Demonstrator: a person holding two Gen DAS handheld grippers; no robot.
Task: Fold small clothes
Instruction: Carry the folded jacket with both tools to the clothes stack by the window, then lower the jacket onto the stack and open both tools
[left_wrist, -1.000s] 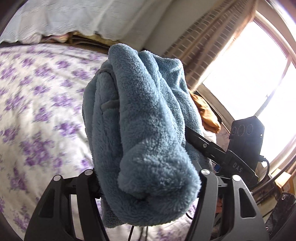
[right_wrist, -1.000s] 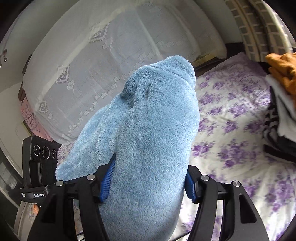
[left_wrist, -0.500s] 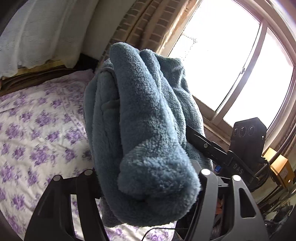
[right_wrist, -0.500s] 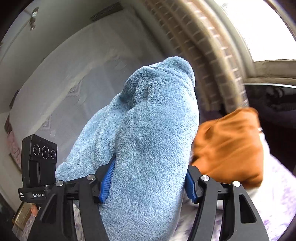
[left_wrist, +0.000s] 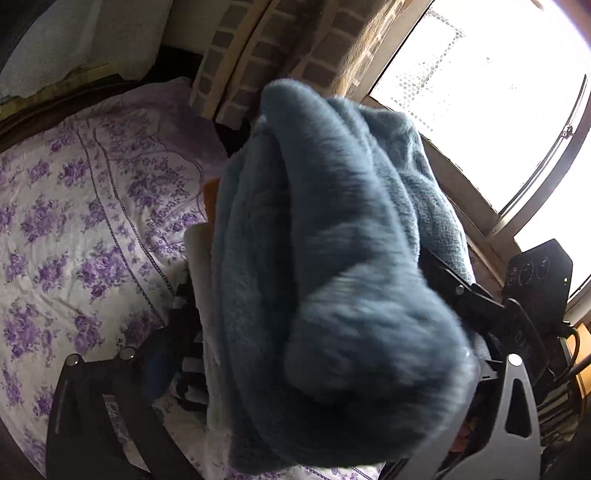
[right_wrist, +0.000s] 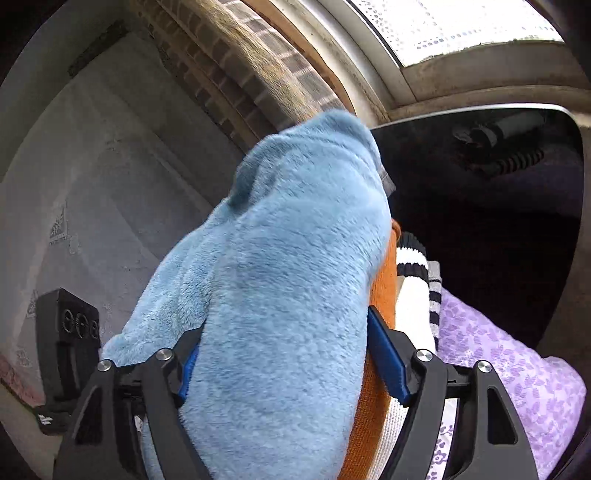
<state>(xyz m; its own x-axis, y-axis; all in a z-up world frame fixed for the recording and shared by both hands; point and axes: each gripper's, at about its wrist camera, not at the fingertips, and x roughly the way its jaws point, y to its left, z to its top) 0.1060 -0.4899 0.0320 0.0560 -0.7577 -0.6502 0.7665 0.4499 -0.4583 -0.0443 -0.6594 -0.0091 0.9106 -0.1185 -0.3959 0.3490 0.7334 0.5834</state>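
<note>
A folded blue fleece garment (left_wrist: 332, 266) fills both views. My right gripper (right_wrist: 288, 369) is shut on the blue fleece garment (right_wrist: 280, 295), its blue pads pressing both sides. My left gripper (left_wrist: 295, 369) now has its jaws spread wide; the fleece lies between them, touching the right finger, with a gap to the left finger (left_wrist: 122, 398). The fleece sits over a stack of folded clothes: an orange piece (right_wrist: 380, 295), a white one (right_wrist: 410, 306) and a black-and-white striped one (right_wrist: 410, 258).
The bed with its purple floral sheet (left_wrist: 81, 236) lies left of the stack. A brick-patterned curtain (left_wrist: 266, 55) and a bright window (left_wrist: 480, 92) stand behind. A dark opening (right_wrist: 480, 206) lies beyond the bed's edge.
Both grippers carried the fleece right, over the stack of folded clothes by the window. The left gripper's jaws have spread apart from the fleece; the right stays clamped.
</note>
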